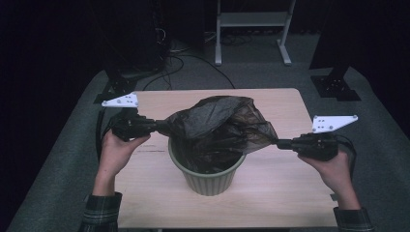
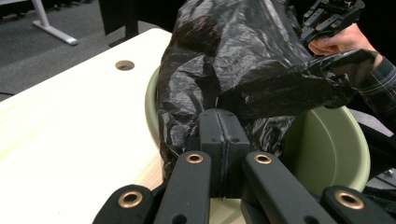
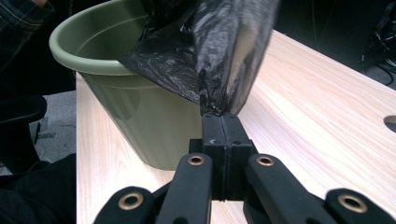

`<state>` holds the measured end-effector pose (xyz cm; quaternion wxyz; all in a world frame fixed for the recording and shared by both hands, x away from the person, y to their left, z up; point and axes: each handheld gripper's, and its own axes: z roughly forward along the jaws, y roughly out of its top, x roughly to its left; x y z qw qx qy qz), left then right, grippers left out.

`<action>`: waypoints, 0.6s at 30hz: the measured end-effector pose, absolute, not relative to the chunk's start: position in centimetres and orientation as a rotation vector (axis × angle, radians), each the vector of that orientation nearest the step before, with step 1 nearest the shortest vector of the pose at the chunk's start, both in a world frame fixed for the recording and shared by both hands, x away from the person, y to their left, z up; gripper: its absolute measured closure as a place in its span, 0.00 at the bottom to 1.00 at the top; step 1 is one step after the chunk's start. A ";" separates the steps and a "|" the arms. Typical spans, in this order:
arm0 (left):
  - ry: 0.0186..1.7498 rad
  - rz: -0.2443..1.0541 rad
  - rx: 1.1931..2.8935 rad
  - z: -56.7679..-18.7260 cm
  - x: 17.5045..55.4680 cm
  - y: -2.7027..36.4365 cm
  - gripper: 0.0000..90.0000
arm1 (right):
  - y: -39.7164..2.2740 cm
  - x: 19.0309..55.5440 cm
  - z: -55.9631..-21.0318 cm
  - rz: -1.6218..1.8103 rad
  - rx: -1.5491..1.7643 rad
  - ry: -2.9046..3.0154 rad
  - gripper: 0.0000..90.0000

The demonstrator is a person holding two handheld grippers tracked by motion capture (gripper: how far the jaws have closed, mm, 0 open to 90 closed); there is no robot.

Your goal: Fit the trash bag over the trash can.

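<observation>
A black plastic bag [image 1: 220, 126] is stretched over a green ribbed bin [image 1: 209, 180] in the middle of a light wooden table [image 1: 280, 188]. My left gripper [image 1: 162, 126] is shut on the bag's left edge, and my right gripper [image 1: 279, 143] is shut on its right corner. In the left gripper view the closed pads [image 2: 224, 122] pinch crumpled film of the bag [image 2: 243, 70] above the bin's rim [image 2: 327, 135]. Over in the right gripper view the pads [image 3: 222, 122] clamp a thin corner of the bag [image 3: 224, 56] beside the bin [image 3: 135, 112]. Part of the bag hangs inside the bin.
A round cable hole [image 2: 124, 65] is set in the table near its far corner. Grey carpet surrounds the table, with a white desk frame [image 1: 251, 29] and black stands [image 1: 333, 84] behind it. A dark chair [image 3: 18, 112] sits beside the table.
</observation>
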<state>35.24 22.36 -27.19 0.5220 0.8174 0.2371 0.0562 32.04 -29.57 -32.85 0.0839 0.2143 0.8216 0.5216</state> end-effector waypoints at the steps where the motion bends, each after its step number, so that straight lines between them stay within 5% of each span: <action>1: 0.573 0.135 1.956 -27.2 35.2 22.6 1.00 | -29.8 32.1 -32.8 1.555 0.647 2.450 1.00; 18: 0.626 0.109 1.953 -28.6 34.9 24.4 1.00 | -33.4 32.5 -34.6 1.454 0.790 2.482 0.96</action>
